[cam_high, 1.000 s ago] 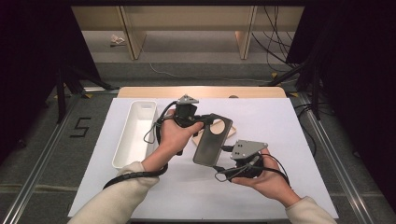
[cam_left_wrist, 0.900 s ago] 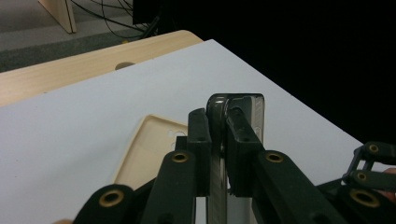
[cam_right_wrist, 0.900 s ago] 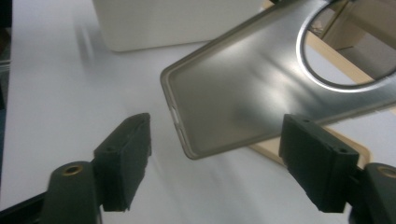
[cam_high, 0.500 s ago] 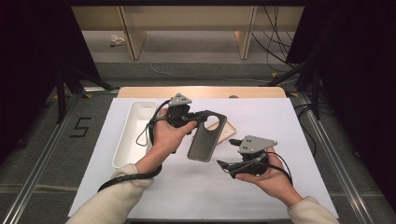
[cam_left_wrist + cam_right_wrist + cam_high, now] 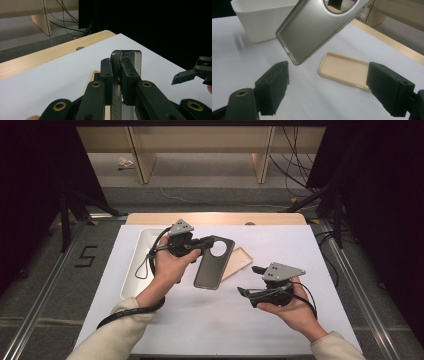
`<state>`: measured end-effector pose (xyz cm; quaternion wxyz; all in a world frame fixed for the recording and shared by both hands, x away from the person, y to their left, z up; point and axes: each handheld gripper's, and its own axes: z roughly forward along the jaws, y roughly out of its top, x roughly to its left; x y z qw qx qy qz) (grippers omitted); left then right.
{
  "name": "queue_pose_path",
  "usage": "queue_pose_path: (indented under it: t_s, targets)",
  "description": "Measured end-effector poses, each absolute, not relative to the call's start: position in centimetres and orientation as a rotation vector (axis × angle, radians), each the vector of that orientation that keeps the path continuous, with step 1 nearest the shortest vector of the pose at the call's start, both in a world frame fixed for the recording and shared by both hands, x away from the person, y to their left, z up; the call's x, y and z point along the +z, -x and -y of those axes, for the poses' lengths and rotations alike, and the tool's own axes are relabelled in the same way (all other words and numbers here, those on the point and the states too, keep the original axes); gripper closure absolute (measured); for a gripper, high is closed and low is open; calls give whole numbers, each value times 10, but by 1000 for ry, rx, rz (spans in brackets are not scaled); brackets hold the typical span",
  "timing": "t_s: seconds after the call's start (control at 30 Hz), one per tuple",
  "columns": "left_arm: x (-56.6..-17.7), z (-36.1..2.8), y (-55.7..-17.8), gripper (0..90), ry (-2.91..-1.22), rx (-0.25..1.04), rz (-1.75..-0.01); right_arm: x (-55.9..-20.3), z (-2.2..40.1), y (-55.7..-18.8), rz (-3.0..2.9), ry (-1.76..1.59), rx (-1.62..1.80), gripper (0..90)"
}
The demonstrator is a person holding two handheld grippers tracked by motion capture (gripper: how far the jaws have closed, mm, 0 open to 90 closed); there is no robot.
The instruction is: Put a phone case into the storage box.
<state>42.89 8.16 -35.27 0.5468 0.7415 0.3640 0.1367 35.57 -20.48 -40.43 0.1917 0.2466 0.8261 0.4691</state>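
Note:
My left gripper (image 5: 209, 240) is shut on the top edge of a grey phone case (image 5: 214, 262) with a round camera hole and holds it tilted above the table. In the left gripper view the pads (image 5: 107, 72) pinch the case (image 5: 130, 56) edge-on. A tan phone case (image 5: 239, 261) lies flat on the white table, partly under the grey one. My right gripper (image 5: 248, 280) is to the right of both cases; its jaws have just been opening and now stand wide with nothing between them. Its own view shows the grey case (image 5: 317, 27) hanging ahead and the tan case (image 5: 344, 68) beyond the fingers (image 5: 274, 85).
A white oblong tray (image 5: 137, 265) stands at the table's left side, behind my left hand. A wooden strip (image 5: 215, 218) runs along the table's far edge. Dark stands and cables sit on the floor beyond.
The right gripper's jaws have spread and it has drawn back from the grey case. The left gripper has shifted slightly left with the case.

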Motion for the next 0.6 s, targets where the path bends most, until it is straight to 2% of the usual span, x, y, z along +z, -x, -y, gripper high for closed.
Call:
queue_pose_path:
  t_s: [0.6]
  targets:
    - [-347,-100,-430,815,-1693,341,-866,-404,220,-358,-2252,-785,1365,186]
